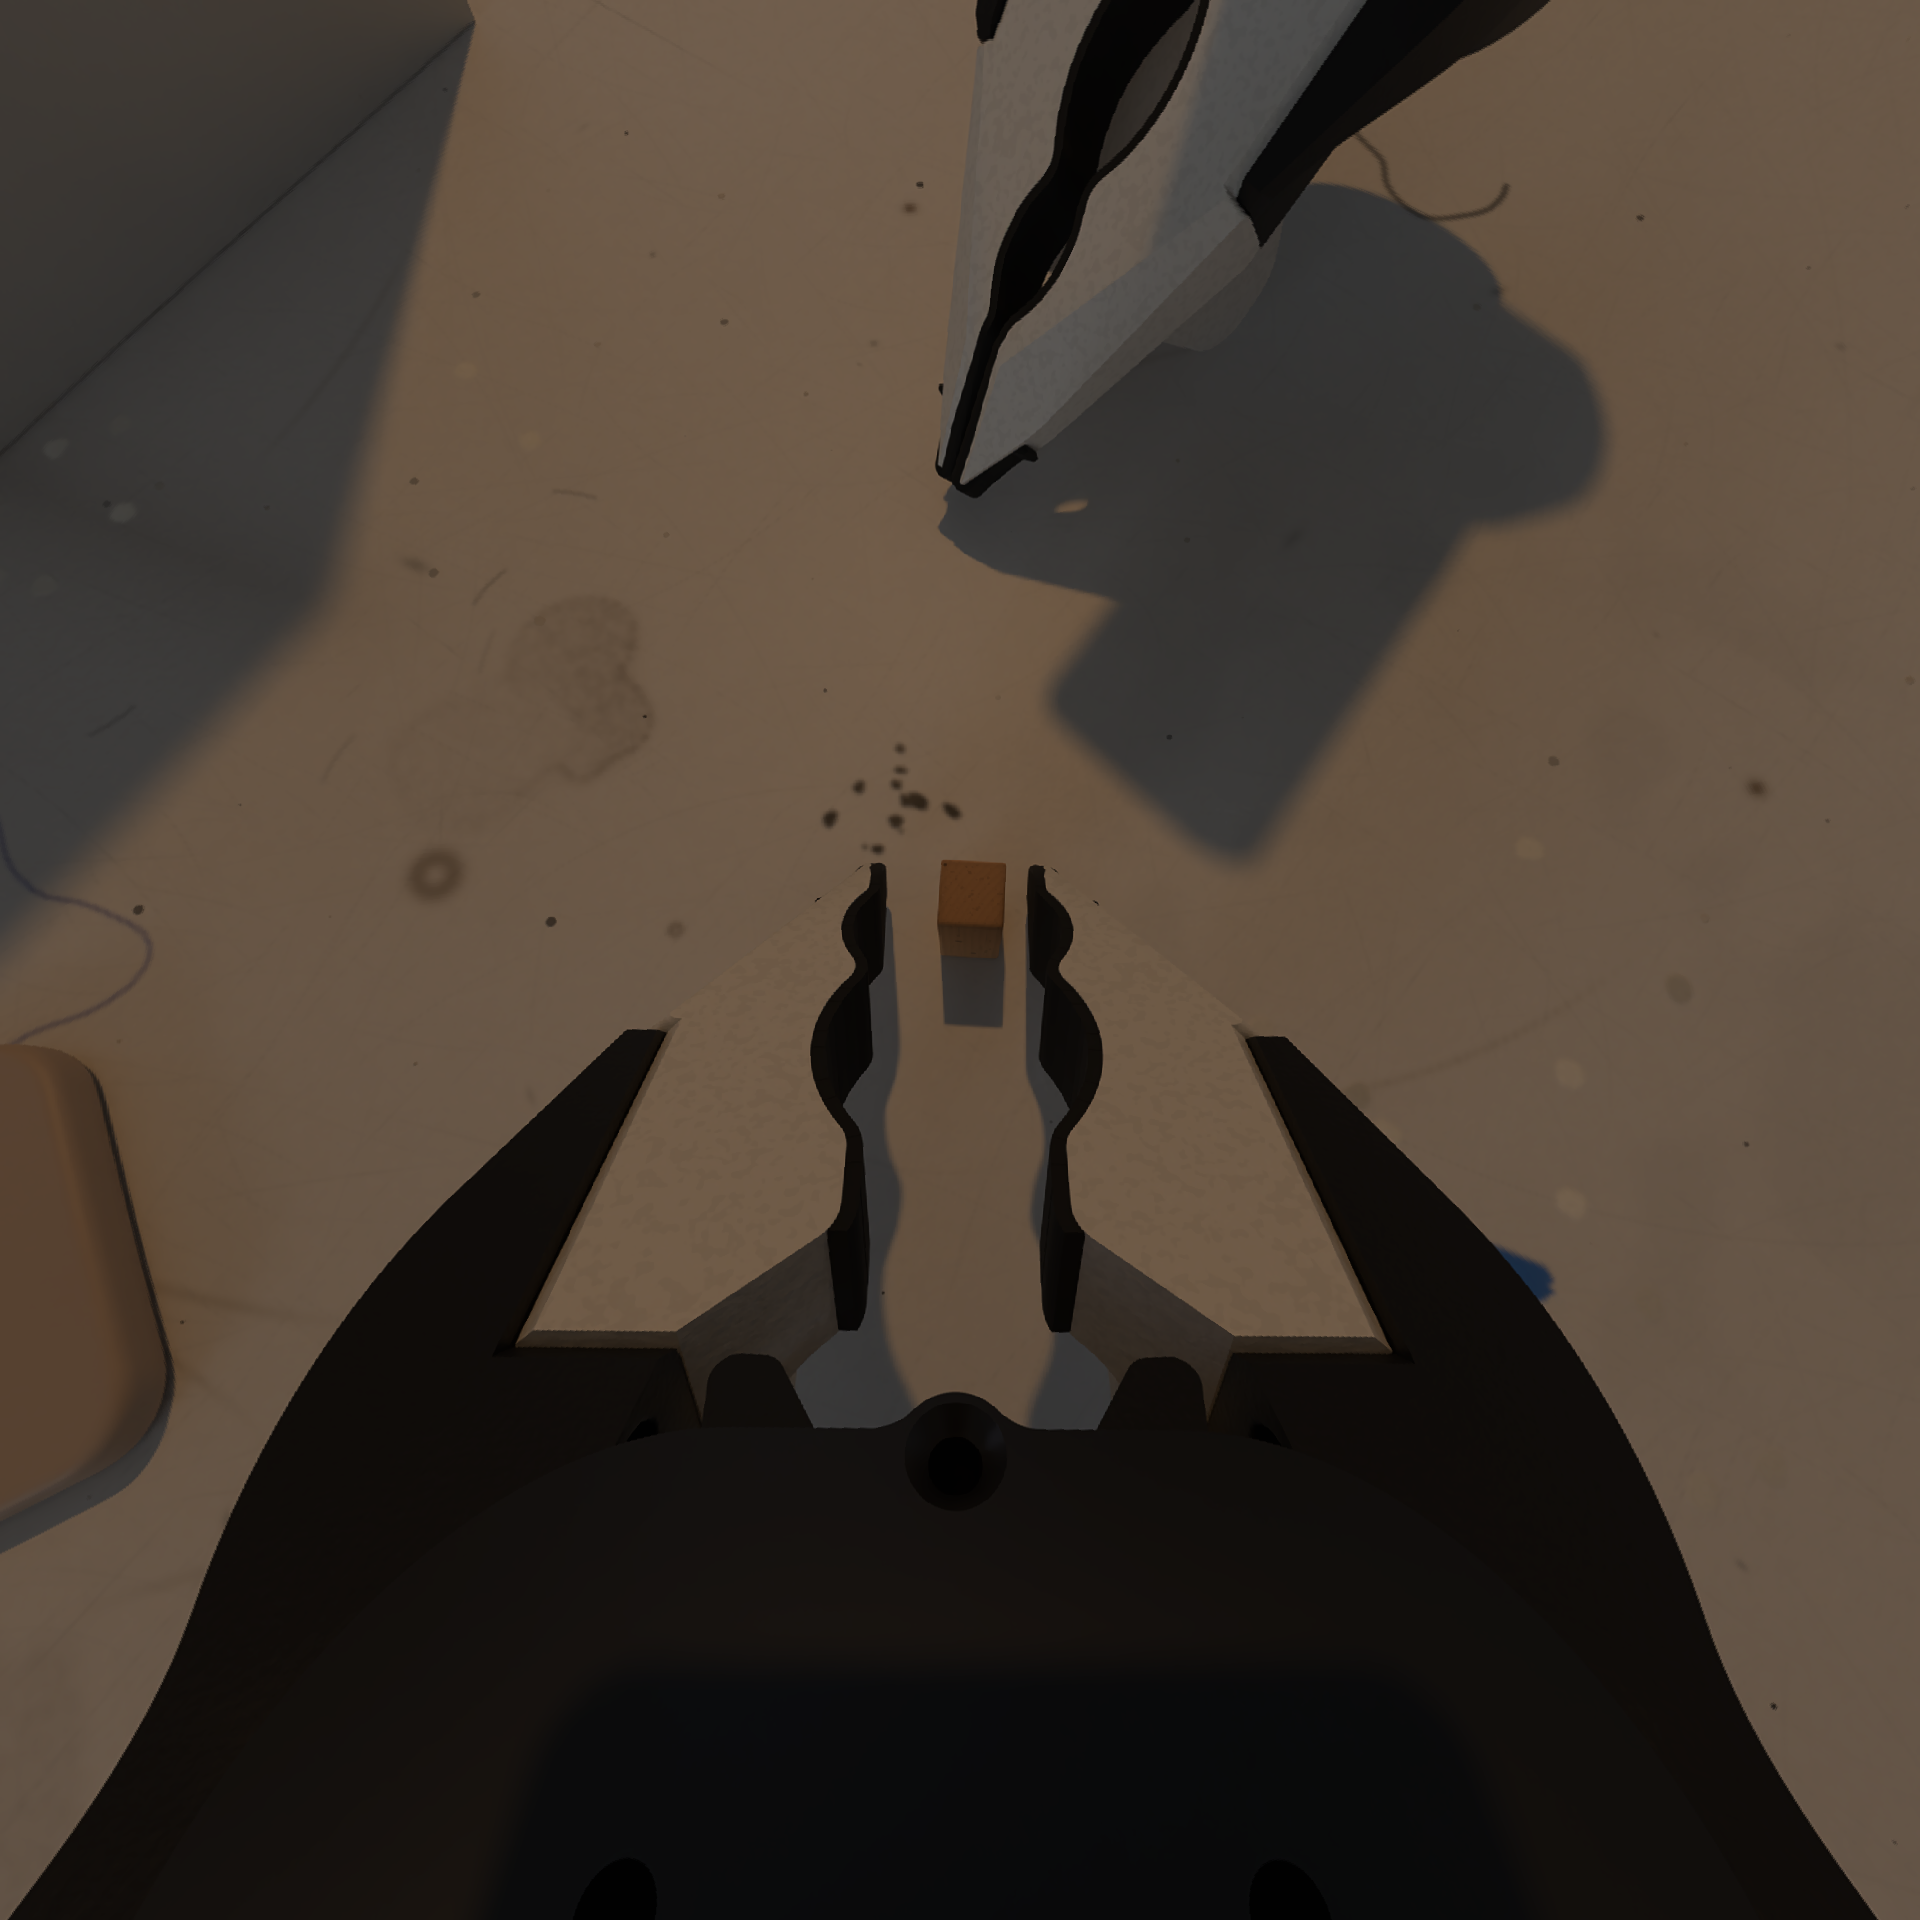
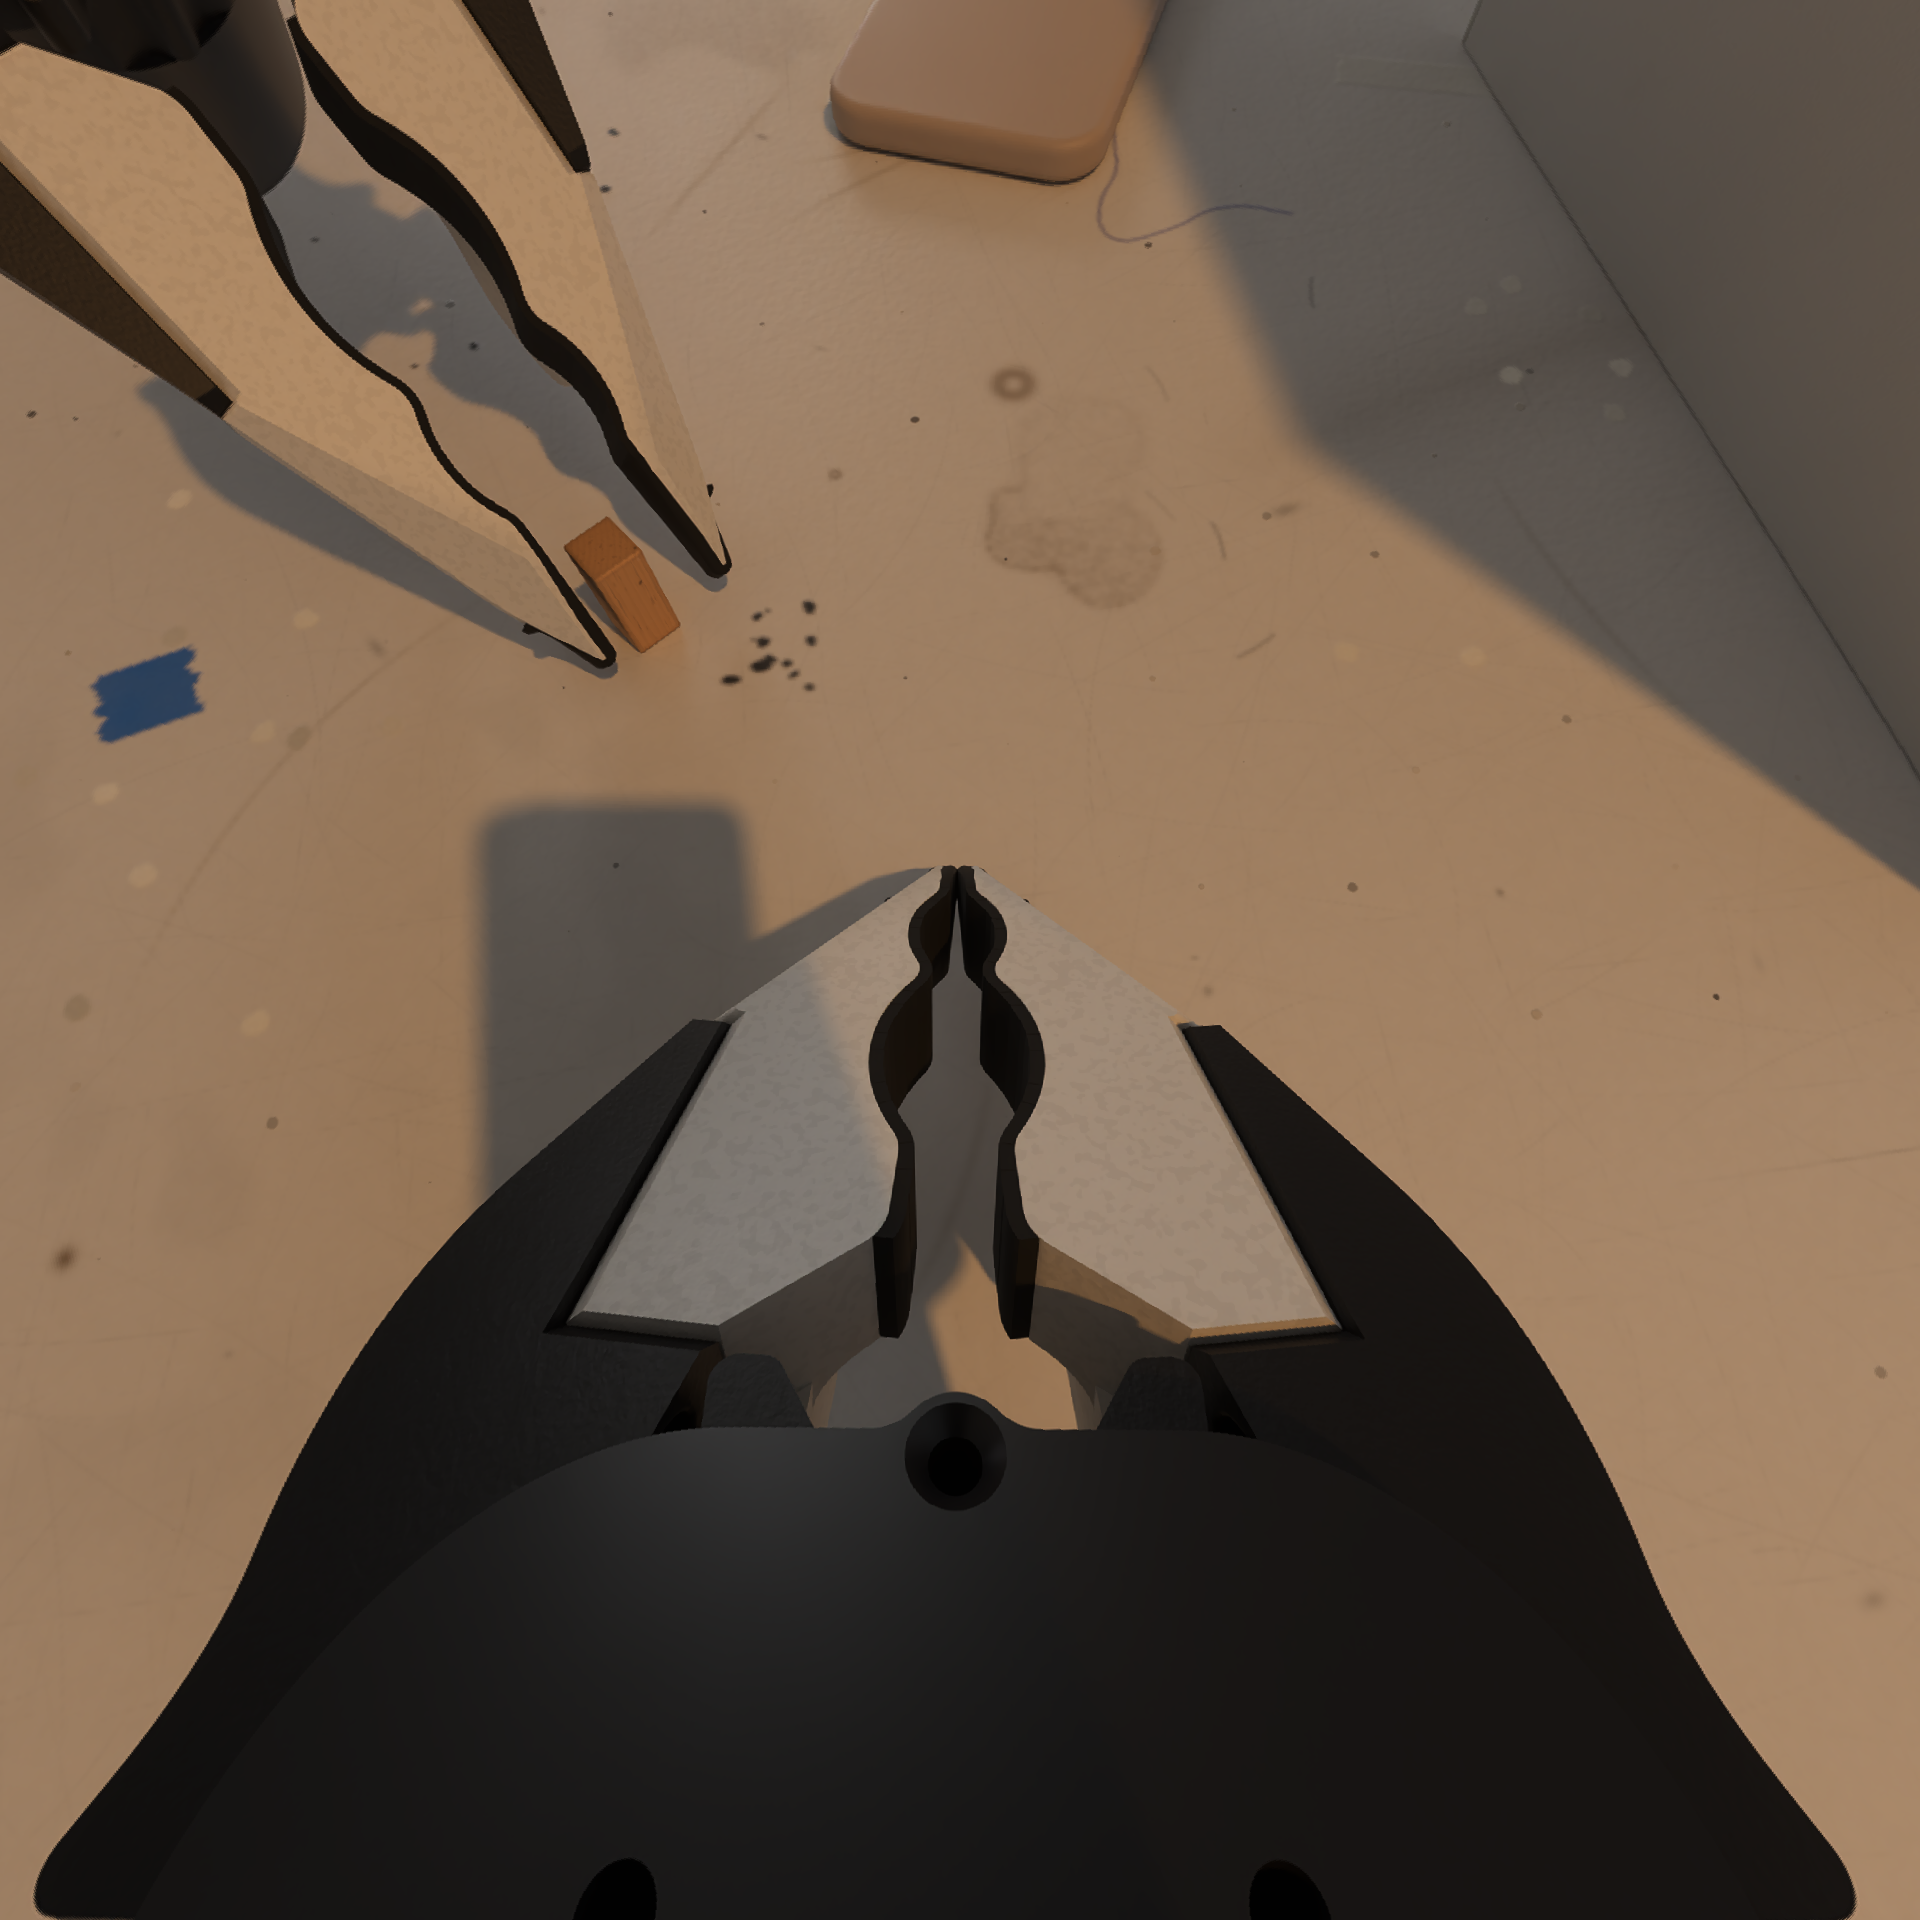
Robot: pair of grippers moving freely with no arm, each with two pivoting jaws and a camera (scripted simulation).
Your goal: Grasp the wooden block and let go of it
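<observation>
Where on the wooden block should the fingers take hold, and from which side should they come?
Probably on its two opposite flat side faces, coming straight down from above. The wooden block is small and stands on the table, and the open left gripper already straddles it with a gap on each side.

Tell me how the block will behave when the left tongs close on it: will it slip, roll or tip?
The block is a small flat-faced cube, so it probably won't roll. It looks rigid, likely wood, and should not deform. It sits between the open left tongs, gaps on both sides; its flat sides should grip well, though one finger touching first may nudge it sideways.
</observation>
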